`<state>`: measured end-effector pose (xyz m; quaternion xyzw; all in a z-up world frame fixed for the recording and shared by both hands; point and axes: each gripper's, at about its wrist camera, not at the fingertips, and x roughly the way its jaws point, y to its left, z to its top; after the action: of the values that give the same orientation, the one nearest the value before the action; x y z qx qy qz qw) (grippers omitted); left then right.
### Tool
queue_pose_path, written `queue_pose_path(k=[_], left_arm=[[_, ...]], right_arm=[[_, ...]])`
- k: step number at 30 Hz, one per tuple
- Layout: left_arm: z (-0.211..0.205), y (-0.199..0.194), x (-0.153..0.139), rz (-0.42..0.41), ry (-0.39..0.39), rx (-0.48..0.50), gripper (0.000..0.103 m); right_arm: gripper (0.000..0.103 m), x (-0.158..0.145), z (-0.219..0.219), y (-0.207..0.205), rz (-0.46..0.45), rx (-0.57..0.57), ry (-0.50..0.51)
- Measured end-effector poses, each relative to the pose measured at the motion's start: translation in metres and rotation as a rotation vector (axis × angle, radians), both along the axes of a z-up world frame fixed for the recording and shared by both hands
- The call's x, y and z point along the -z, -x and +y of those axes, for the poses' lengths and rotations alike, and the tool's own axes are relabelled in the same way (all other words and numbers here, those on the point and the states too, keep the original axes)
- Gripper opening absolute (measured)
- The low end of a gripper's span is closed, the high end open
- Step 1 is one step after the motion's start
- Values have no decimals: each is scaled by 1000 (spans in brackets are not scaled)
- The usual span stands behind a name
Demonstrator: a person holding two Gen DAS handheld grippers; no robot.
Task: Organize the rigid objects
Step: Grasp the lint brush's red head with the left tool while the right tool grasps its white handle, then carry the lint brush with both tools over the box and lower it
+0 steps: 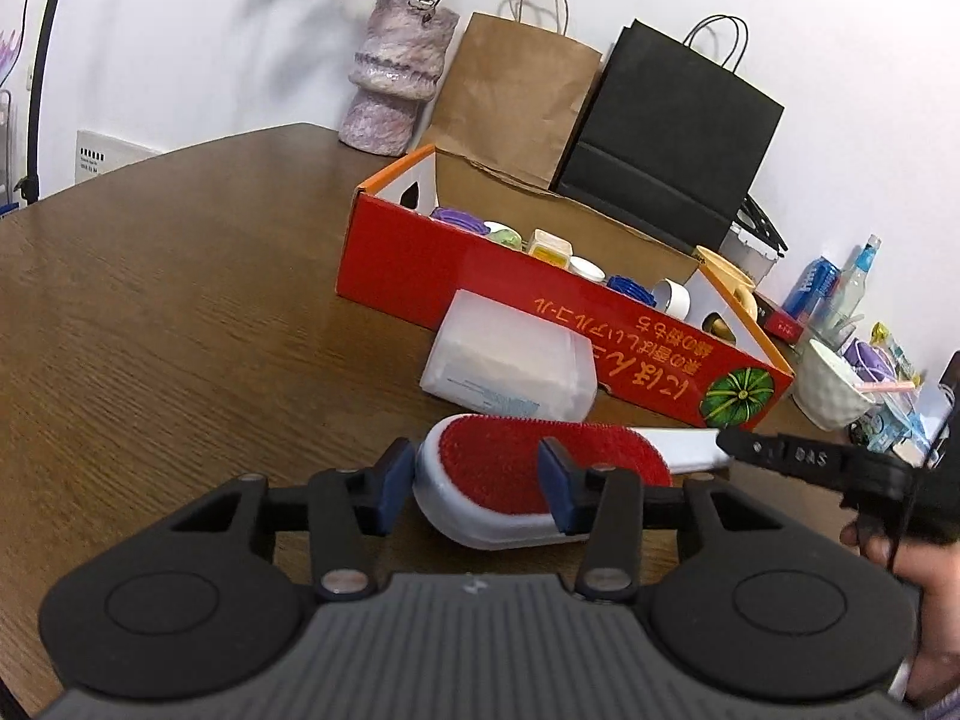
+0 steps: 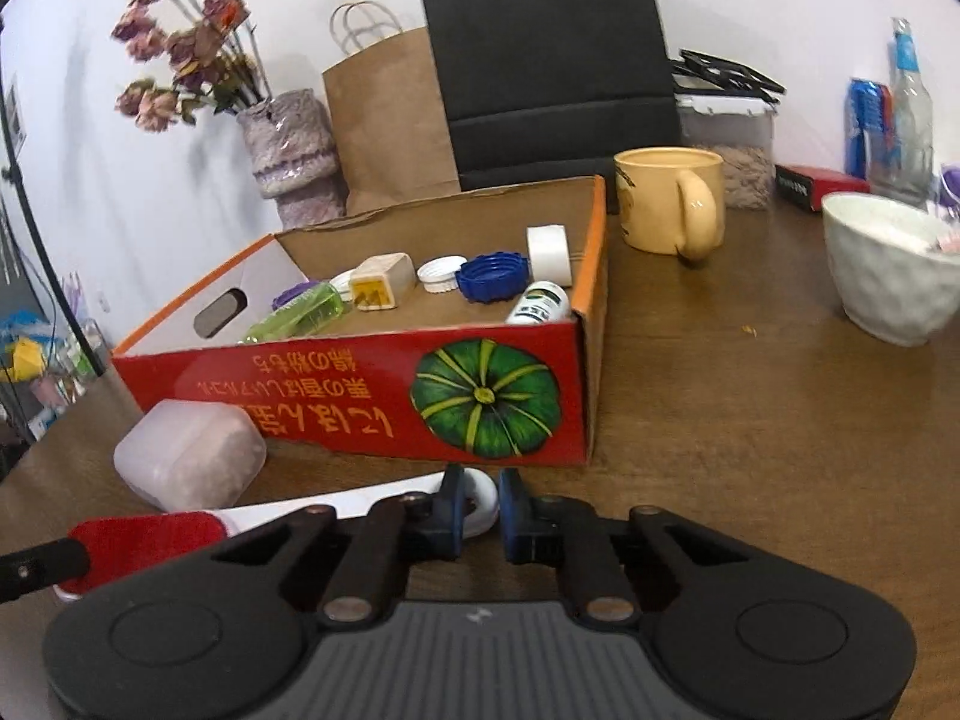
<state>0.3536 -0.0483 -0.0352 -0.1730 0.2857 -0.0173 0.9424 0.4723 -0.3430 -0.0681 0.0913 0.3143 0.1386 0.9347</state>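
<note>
Brush (image 1: 540,480) handle end hidden behind right gripper (image 2: 480,507)

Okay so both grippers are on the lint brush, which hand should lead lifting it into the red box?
Probably the left: its fingers straddle the lint brush head, the bulk. The right gripper only pinches the handle tip.

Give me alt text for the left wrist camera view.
The left gripper straddles the red-bristled head of a white lint brush on a wooden table, while the right gripper holds its handle. Behind sit a frosted plastic case and a red cardboard box of small items.
</note>
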Motion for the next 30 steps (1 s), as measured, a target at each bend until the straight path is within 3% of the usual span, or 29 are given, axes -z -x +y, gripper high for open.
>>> queue_pose_path(k=[8,22,30], left_arm=[[9,3,-5,2,22,-4,35],[23,99,-24,-246,34,79,32],[20,145,-41,-348,-13,123,32]], right_arm=[[13,0,2,22,5,38,-14],[12,-27,15,178,-309,213,11],[12,-28,10,248,-369,274,-66]])
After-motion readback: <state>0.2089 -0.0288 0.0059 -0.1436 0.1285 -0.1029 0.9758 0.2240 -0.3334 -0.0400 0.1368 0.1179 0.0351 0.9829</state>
